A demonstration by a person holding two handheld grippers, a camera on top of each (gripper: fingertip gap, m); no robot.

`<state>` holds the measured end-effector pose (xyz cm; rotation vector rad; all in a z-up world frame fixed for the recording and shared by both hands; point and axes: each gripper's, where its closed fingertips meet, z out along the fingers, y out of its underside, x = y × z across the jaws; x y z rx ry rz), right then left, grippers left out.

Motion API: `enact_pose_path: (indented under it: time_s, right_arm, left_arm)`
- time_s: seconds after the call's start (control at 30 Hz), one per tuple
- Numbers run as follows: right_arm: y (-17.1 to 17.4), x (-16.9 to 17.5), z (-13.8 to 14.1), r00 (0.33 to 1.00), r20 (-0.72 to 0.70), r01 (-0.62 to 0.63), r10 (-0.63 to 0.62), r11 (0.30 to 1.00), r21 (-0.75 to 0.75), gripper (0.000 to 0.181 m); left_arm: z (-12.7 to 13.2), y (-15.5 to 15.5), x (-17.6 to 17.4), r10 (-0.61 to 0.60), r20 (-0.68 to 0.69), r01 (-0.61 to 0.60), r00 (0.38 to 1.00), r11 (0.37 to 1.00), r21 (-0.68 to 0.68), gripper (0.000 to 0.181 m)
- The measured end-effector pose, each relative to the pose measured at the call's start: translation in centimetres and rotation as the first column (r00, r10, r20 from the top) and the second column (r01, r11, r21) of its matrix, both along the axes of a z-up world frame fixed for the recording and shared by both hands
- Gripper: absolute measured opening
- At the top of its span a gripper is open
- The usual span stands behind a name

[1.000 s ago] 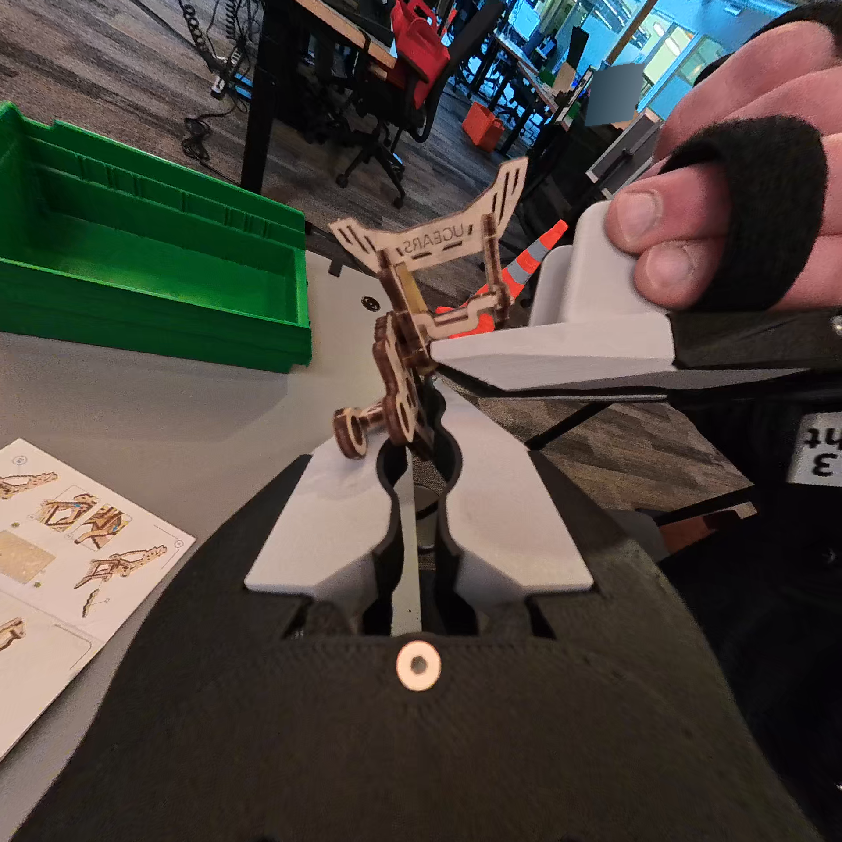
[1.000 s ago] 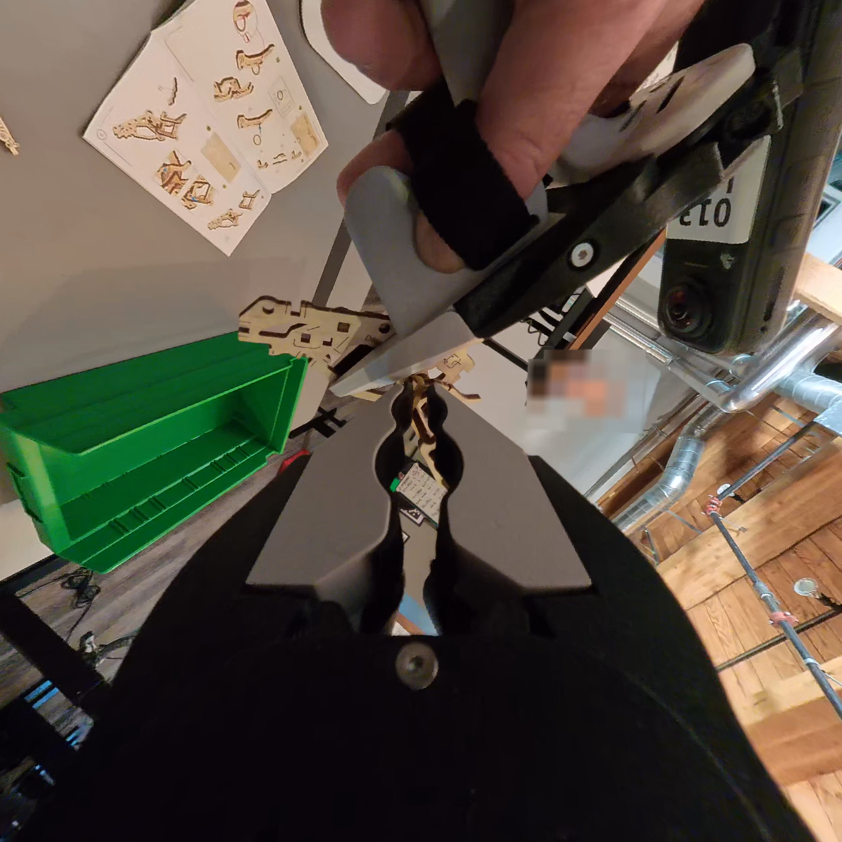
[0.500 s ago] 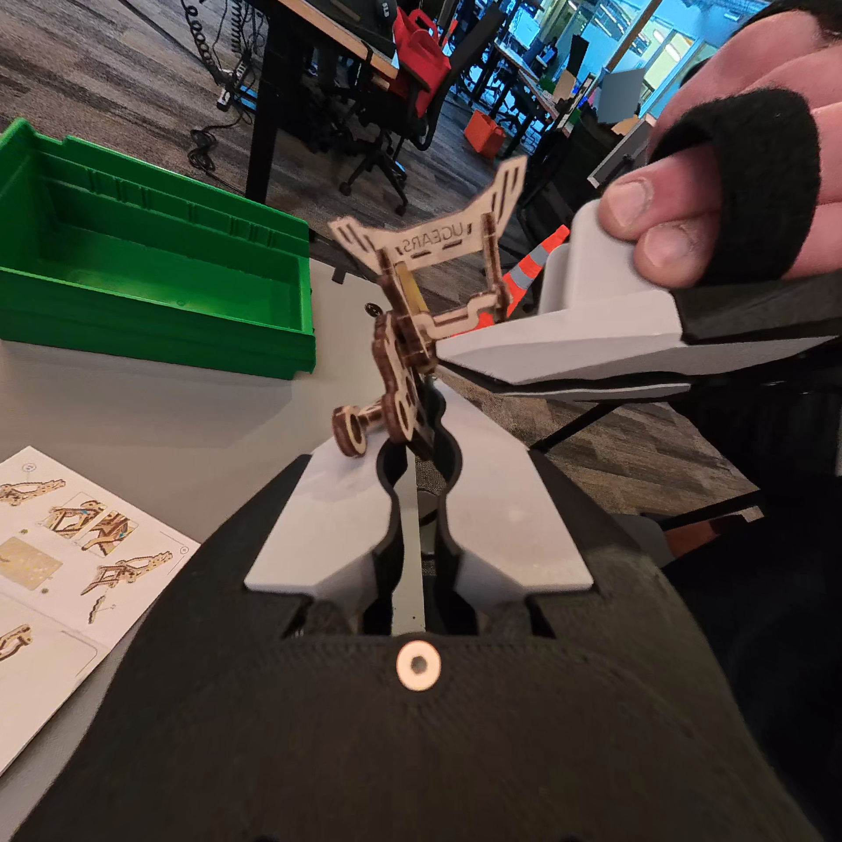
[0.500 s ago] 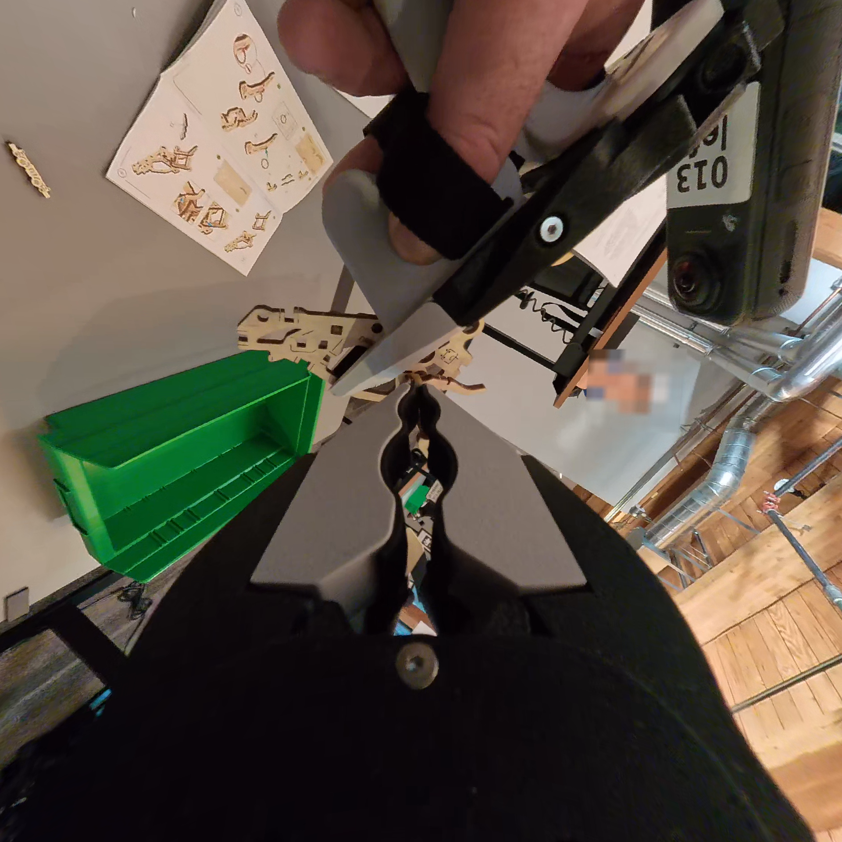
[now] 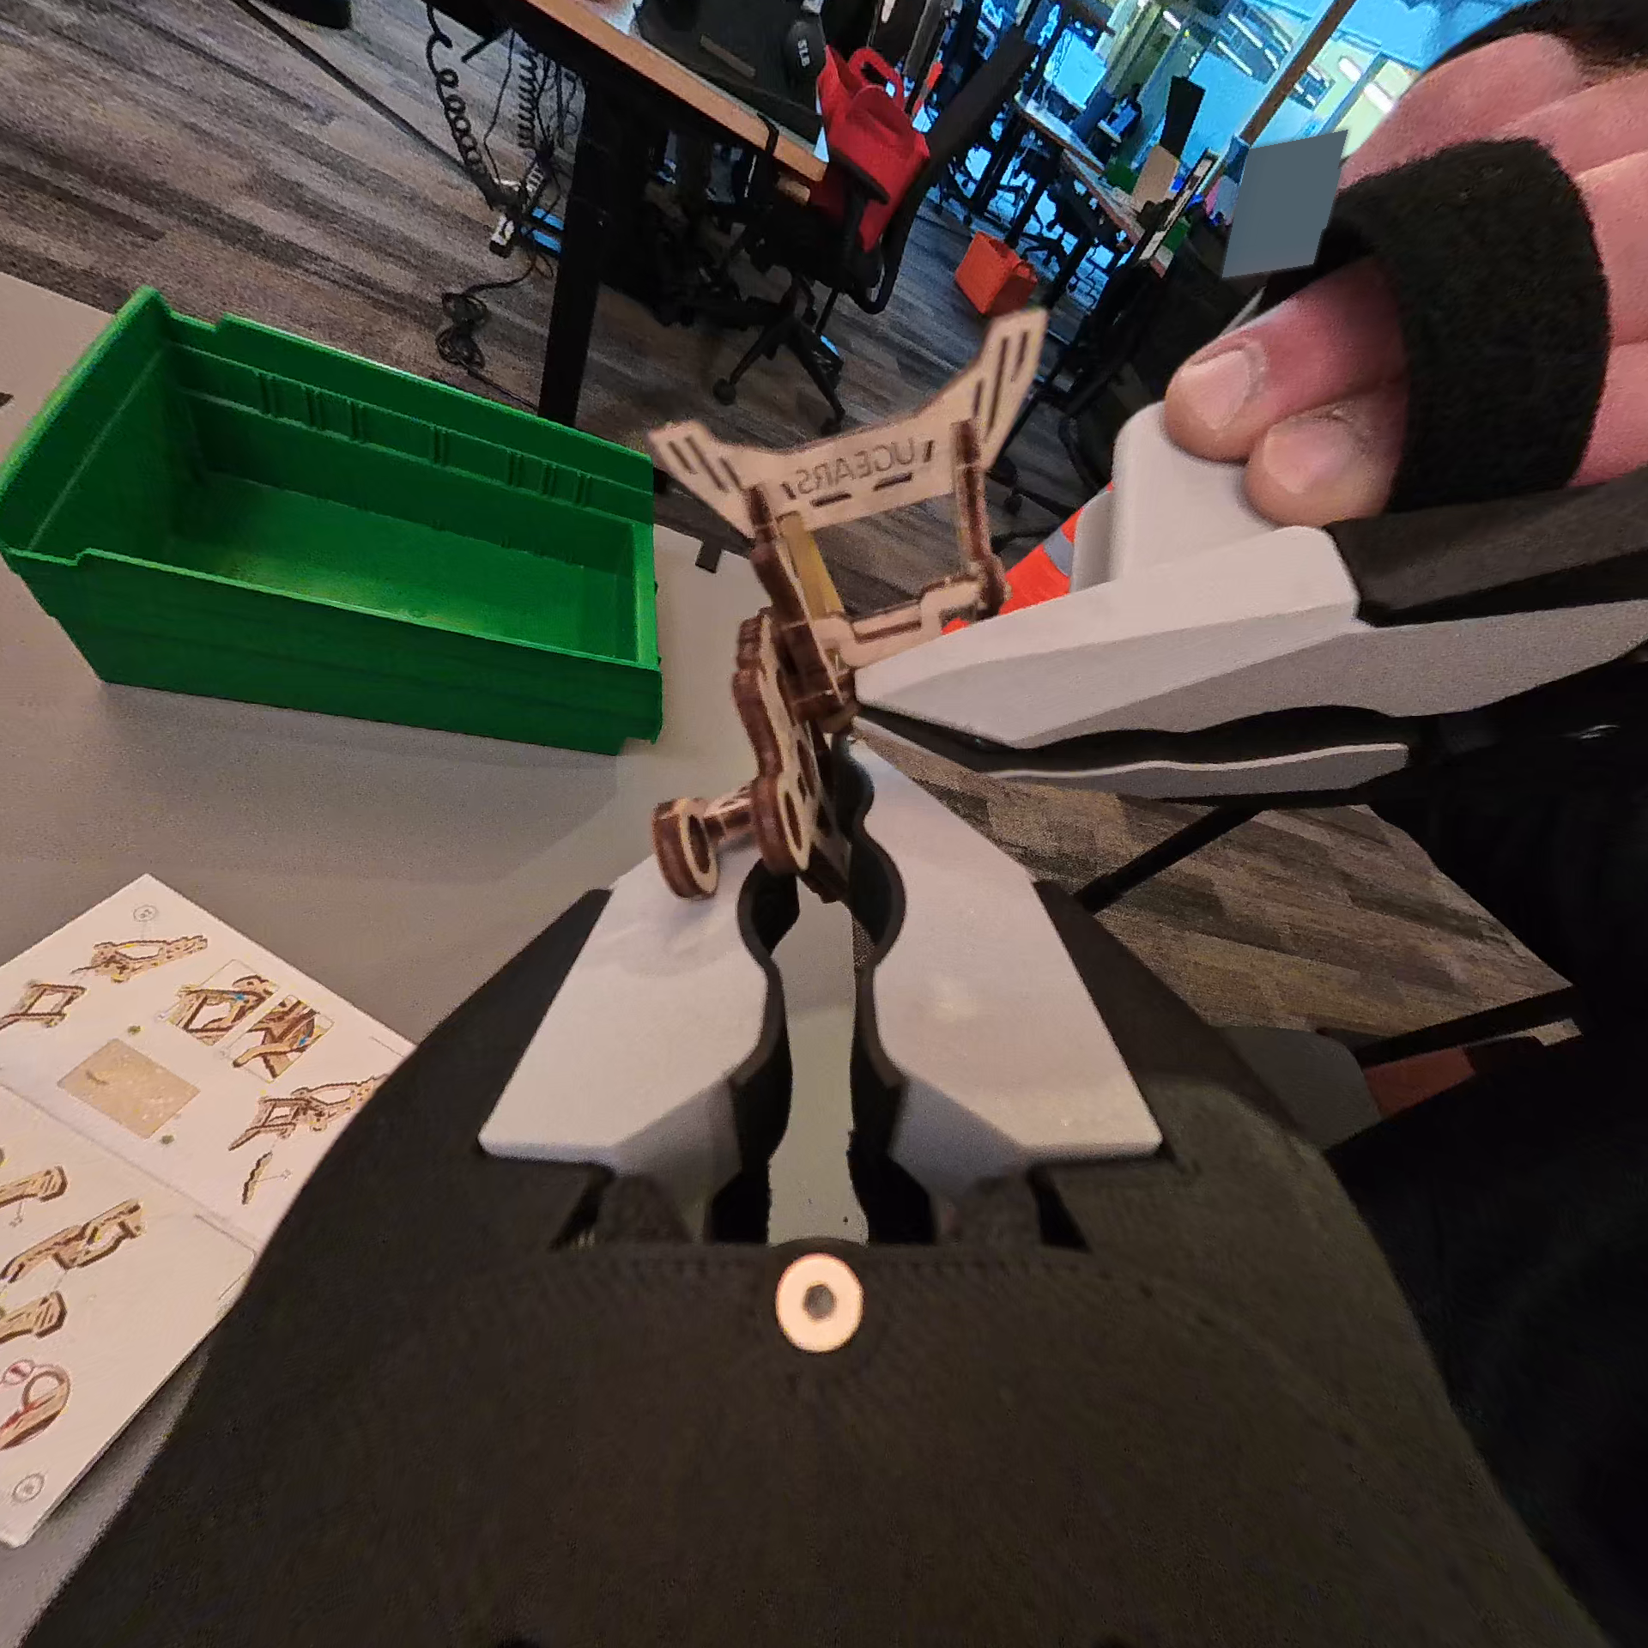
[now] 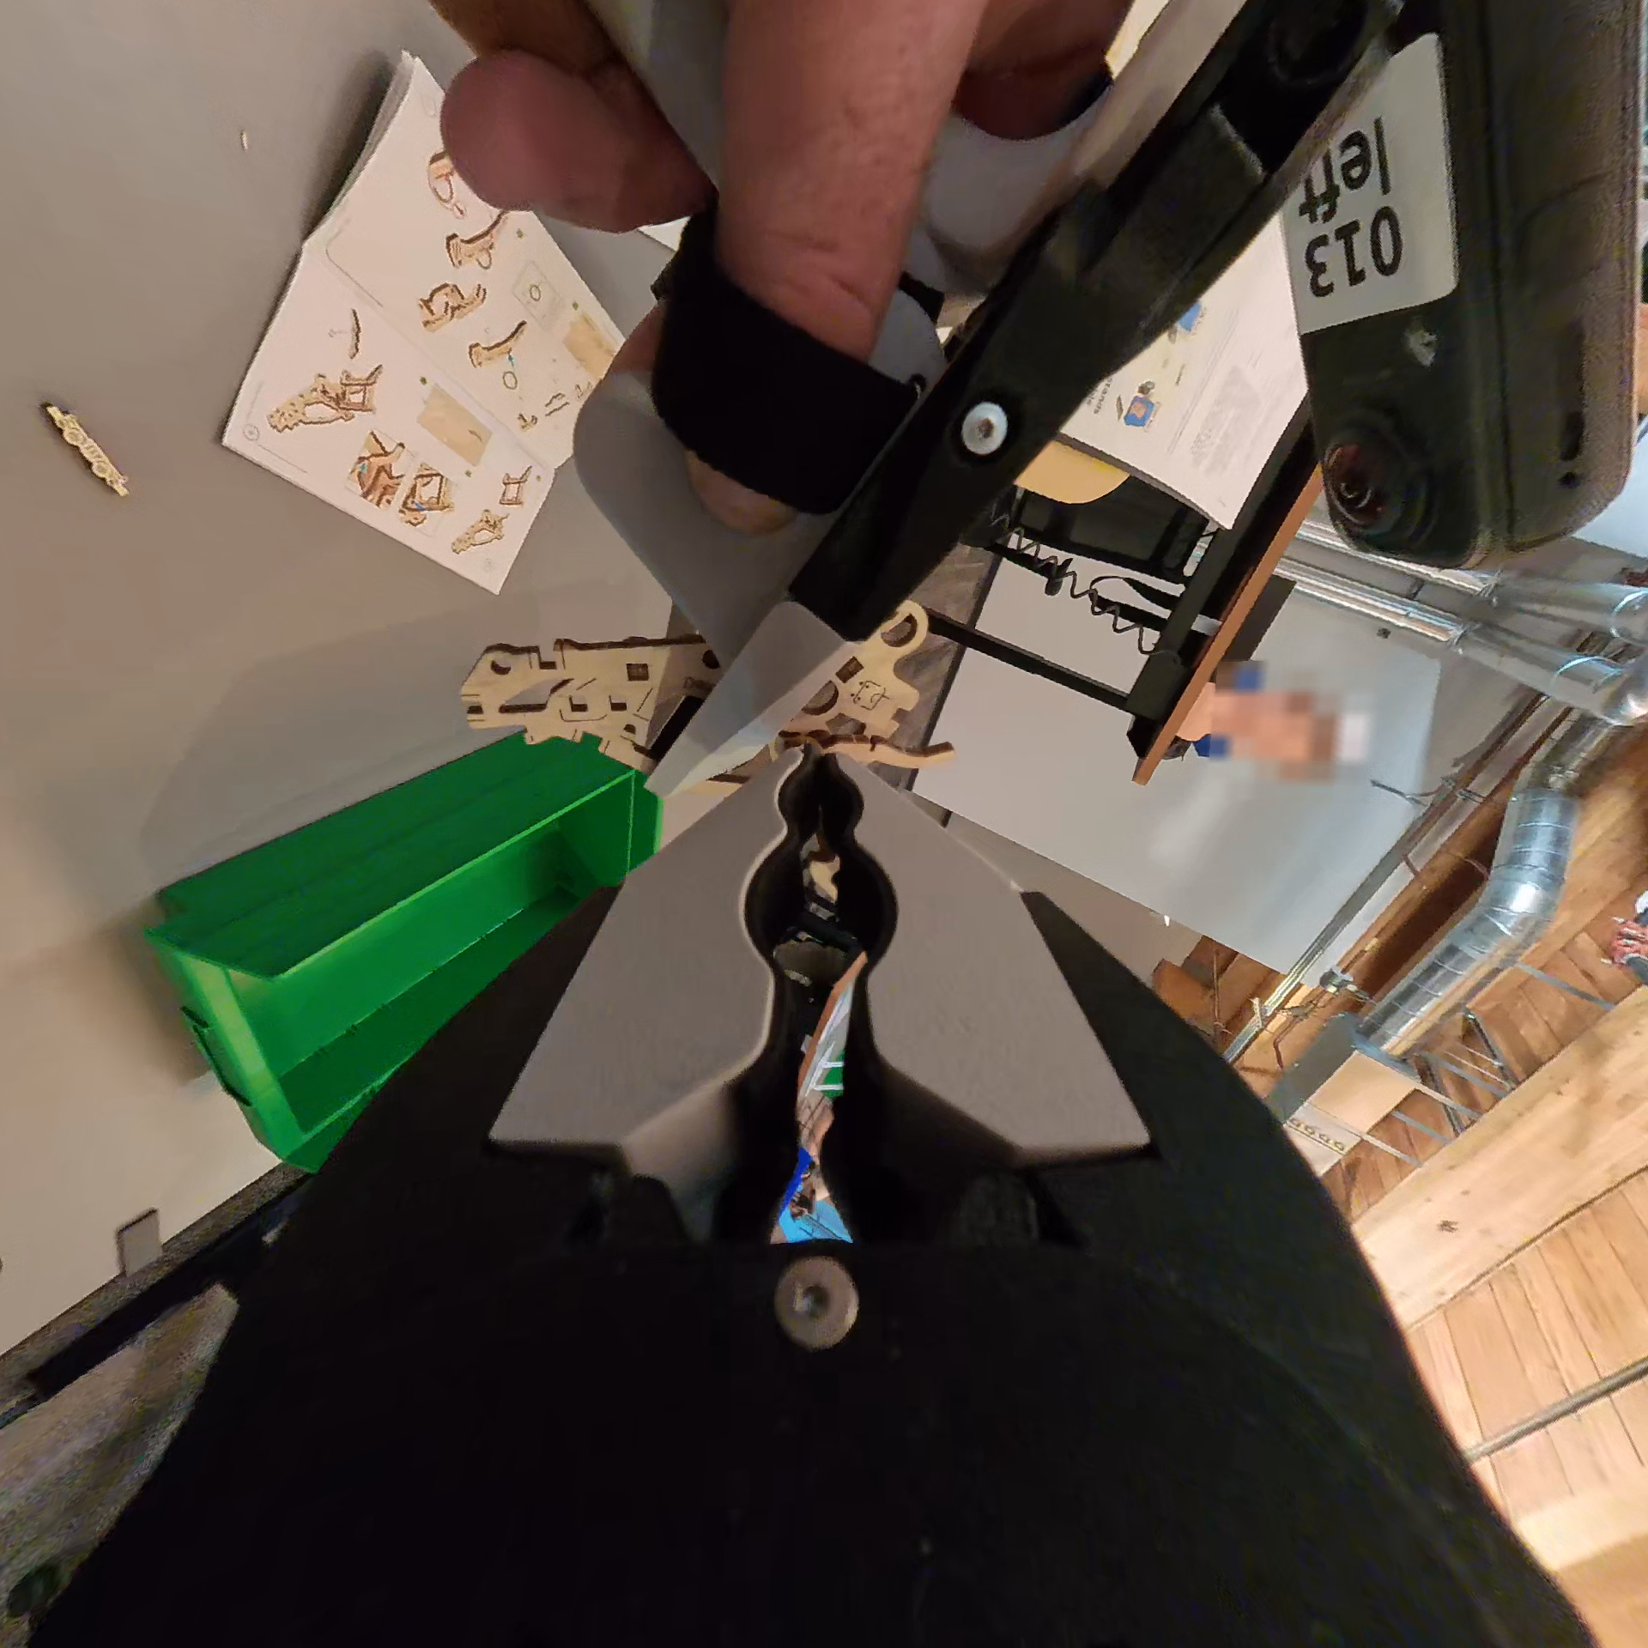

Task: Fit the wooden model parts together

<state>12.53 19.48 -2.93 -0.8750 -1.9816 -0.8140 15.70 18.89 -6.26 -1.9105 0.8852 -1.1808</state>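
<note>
1. Your tabletop (image 5: 294, 829) carries an instruction sheet (image 5: 134, 1097) at lower left of the left wrist view; in the right wrist view one small wooden piece (image 6: 86, 449) lies apart from that sheet.
2. Beyond the table edge you see desks, office chairs and an orange cone (image 5: 1043, 562), all well clear of your work.
3. Your green bin (image 5: 357, 553) sits on the tabletop behind the model (image 5: 829, 580); its inside shows nothing.
4. You hold the model in the air above the table edge, between both tools.
5. Your left gripper (image 5: 816, 803) has its jaws pressed nearly together, pinching the model's dark lower plate, with a short peg sticking out to the left.
6. Your right gripper (image 6: 816, 767) comes in from the right, jaws pinching a thin part of the model beside the left tips.
7. In the right wrist view your left hand (image 6: 758, 178) wraps its tool from above, a black strap over one finger, and hides part of the model.
</note>
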Motion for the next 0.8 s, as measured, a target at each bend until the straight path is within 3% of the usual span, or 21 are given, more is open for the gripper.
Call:
enact_pose_path:
  time_s: [0.3, 0.4, 0.53, 0.6, 0.8]
  right_arm:
    - [-0.4, -1.0, 0.8, 0.998, -0.07, -0.006, 0.003, 0.999, -0.039, 0.0]
    - [-2.0, -1.6, 1.0, 0.99, -0.138, -0.056, 0.037, 0.988, -0.141, 0.0]
    - [-1.9, -0.6, 1.7, 0.994, -0.088, -0.075, 0.068, 0.994, -0.075, 0.0]
    - [-1.9, 0.1, 0.9, 0.998, -0.024, -0.052, 0.05, 0.996, -0.072, 0.007]
    - [-1.0, 0.9, -1.0, 0.991, 0.129, -0.047, 0.045, 0.999, 0.017, 0.006]
  left_arm:
    - [-1.2, -0.1, 1.0, 0.019, -0.089, -0.013, 0.996, 0.998, 0.065, 0.001]
    - [-1.0, 0.0, 0.8, 0.004, -0.065, -0.002, 0.998, 0.999, 0.037, 0.001]
    - [-1.4, -0.1, 0.7, -0.02, -0.038, 0.019, 0.999, 1.0, -0.009, 0.001]
    - [-1.3, -0.1, 0.6, -0.022, -0.025, 0.022, 0.999, 1.0, -0.019, 0.001]
    - [-0.6, -0.7, 0.8, -0.055, 0.018, 0.056, 0.998, 0.997, -0.052, 0.001]
